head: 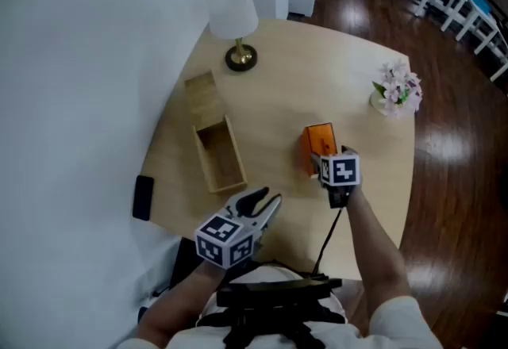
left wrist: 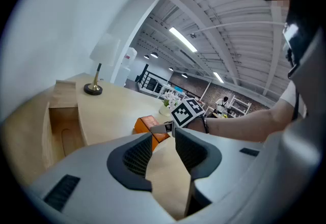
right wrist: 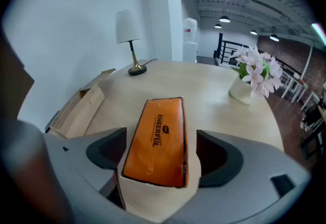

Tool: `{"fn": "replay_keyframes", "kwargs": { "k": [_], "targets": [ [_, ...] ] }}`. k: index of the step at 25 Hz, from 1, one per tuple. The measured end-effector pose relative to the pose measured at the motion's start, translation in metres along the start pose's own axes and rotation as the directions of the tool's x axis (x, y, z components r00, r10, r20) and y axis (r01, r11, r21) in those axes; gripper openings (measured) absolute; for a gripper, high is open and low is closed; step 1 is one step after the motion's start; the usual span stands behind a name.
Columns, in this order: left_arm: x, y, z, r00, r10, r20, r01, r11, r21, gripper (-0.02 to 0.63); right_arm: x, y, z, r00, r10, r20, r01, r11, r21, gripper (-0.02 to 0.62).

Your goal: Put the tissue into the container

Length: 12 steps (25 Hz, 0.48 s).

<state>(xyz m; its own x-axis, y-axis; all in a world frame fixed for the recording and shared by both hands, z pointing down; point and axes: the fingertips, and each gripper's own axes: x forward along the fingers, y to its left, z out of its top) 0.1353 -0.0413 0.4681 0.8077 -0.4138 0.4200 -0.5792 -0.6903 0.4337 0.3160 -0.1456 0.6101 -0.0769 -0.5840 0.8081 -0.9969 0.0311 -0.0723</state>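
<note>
An orange tissue pack (head: 319,143) stands on the pale round table (head: 286,70), right of an open wooden container (head: 203,159). In the right gripper view the tissue pack (right wrist: 160,134) sits between the jaws of my right gripper (right wrist: 163,156). The left pad is against its side, and a strip of table shows before the right pad, so the jaws are open around it. My left gripper (head: 266,199) hovers near the table's front edge, open by a narrow gap with nothing in it (left wrist: 164,154). The container (left wrist: 61,131) lies to its left.
The container's wooden lid (head: 205,95) lies just behind it. A white lamp (head: 234,18) stands at the back, and a vase of pink flowers (head: 397,90) at the right edge. A black flat object (head: 143,197) sits at the table's left rim, beside the white wall.
</note>
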Motion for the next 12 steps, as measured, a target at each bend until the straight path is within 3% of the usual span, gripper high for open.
{"fn": "replay_keyframes", "kwargs": {
  "k": [8, 12],
  "targets": [
    [0.027, 0.003, -0.014, 0.998, -0.003, -0.063, 0.002, 1.0, -0.013, 0.132, 0.031, -0.007, -0.014, 0.997, 0.033, -0.074, -0.027, 0.996, 0.083, 0.445],
    [0.026, 0.005, -0.018, 0.997, -0.007, -0.073, 0.006, 1.0, -0.022, 0.132, 0.028, -0.007, -0.013, 0.997, 0.047, -0.061, -0.041, 0.995, 0.088, 0.409]
  ]
}}
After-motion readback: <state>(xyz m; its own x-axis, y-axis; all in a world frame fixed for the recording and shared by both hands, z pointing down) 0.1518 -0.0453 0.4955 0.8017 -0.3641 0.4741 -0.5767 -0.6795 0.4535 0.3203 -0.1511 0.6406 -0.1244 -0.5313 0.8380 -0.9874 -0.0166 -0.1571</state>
